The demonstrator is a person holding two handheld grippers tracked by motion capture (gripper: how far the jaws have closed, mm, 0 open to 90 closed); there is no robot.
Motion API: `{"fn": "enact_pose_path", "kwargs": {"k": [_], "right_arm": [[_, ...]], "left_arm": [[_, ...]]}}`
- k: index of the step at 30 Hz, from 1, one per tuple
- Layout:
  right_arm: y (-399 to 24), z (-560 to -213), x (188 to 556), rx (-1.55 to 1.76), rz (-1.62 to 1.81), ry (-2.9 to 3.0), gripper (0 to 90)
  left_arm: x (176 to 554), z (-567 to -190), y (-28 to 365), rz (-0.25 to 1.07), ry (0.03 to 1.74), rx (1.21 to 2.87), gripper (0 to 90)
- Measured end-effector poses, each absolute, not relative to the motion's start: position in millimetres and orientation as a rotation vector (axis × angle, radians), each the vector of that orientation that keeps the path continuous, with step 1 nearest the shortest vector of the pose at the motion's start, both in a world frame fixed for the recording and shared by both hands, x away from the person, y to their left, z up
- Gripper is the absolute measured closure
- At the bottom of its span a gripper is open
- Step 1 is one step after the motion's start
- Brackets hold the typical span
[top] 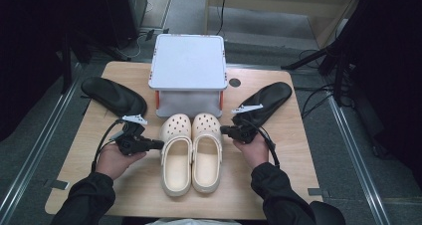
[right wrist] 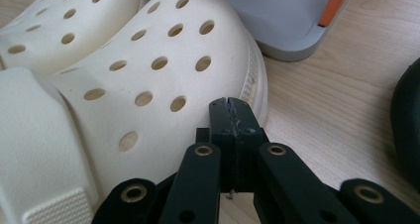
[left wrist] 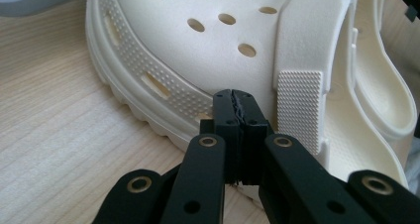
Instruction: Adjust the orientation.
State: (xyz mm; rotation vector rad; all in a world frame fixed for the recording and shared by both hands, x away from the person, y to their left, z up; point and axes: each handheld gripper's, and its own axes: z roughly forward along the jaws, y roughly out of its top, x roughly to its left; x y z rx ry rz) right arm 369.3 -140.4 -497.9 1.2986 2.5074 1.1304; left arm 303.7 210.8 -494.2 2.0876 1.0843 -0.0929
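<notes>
Bracketing cream clog pair (top: 191,153) at table centre before grey box (top: 188,73): left gripper (top: 158,145) and right gripper (top: 223,130) both clenched empty, tips against outer sides, likely nudging.

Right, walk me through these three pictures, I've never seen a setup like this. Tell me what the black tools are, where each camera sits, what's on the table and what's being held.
No machine here: a person holds a hand tool in each hand, a left gripper and a right gripper, each with two black fingers. The high view looks down from above the person's side of the wooden table. The other two pictures come from small cameras riding on each gripper, looking along its fingers.

On the table: a pair of cream clogs in the middle, a grey box behind them, and a black insole at the left and at the right.

Nothing is held. Both grippers are shut, fingers pressed together, each tip close against the outer side of a clog.
</notes>
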Motion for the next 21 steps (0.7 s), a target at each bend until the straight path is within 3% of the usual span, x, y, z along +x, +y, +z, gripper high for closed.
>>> {"fn": "enact_pose_path", "kwargs": {"k": [8, 13, 21], "right_arm": [[-139.7, -497.5, 373.7, 1.303, 1.124, 2.483, 88.2], [-141.8, -489.8, 367.9, 1.293, 1.179, 2.464, 90.0], [-148.5, -472.7, 350.9, 1.262, 1.219, 2.457, 77.7]], "left_arm": [[299.4, -492.0, 210.8, -0.045, 1.061, 2.137, 89.7], [302.5, -479.6, 222.5, -0.030, 1.062, 2.059, 87.5], [312.8, -458.5, 223.2, 0.006, 1.019, 2.042, 67.0]]}}
